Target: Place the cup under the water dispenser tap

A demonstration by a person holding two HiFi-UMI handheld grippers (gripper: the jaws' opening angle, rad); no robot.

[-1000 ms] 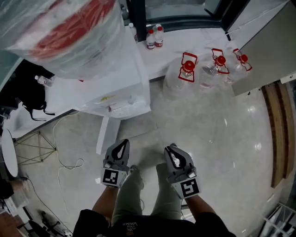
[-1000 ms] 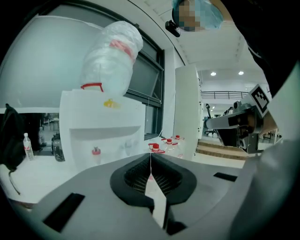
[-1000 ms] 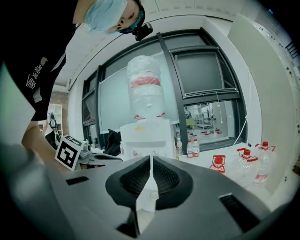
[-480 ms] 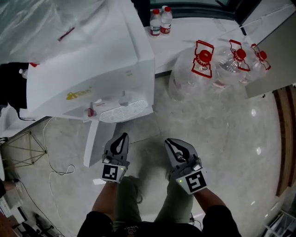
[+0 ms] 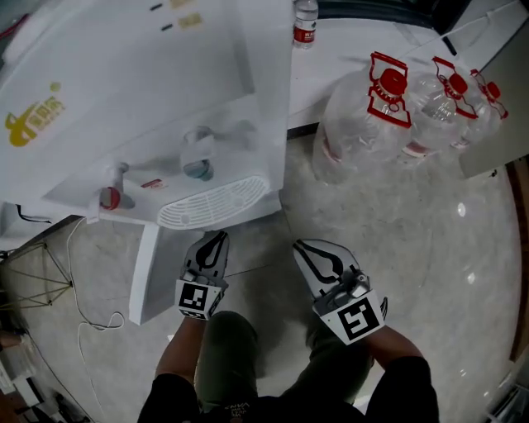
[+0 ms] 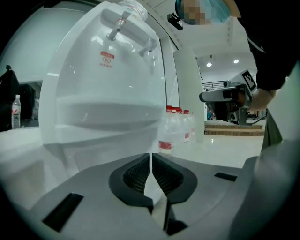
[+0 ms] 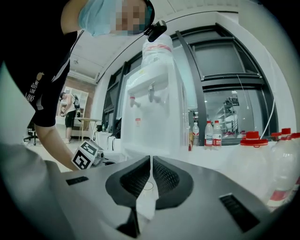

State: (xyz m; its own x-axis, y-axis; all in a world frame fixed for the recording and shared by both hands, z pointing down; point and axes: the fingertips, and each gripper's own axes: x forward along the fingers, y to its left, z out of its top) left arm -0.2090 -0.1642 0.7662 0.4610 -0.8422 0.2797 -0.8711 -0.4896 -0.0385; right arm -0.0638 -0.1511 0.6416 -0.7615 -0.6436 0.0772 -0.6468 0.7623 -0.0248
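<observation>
Starting nearest, above the knees point(image 5: 230, 347): clenched tip to tip on the left tool point(image 5: 216, 241), gripping nothing. Same story on the right tool point(image 5: 302, 246), clamped on air. Confirmed up close in both gripper views, with ribbed pads point(image 6: 138, 174) meeting at the tips on the left and pads point(image 7: 139, 176) likewise on the right.

As for the cup: in neither tool, and impossible to place for sure. Only a faint clear ring point(image 7: 147, 186) low in the slot of the right gripper view, too dim to call.

Just ahead, onto the dispenser point(image 5: 165, 99). Seen from above in the head view alone: red tap point(image 5: 110, 197), blue tap point(image 5: 198, 168) and white grille point(image 5: 211, 202) below them. Looking up at the taps from underneath in the left gripper view, with the right tool held out at far right. Only in the right gripper view: the dispenser upright, big bottle point(image 7: 157, 49) on top, and the left tool's marker cube point(image 7: 86, 155) at lower left.

Further back, right of the dispenser, red-capped jugs point(image 5: 372, 116) on the floor point(image 5: 397, 248). Beyond those, one small bottle point(image 5: 305, 23) on a white surface point(image 5: 347, 54) in the head view, against two in the right gripper view.
</observation>
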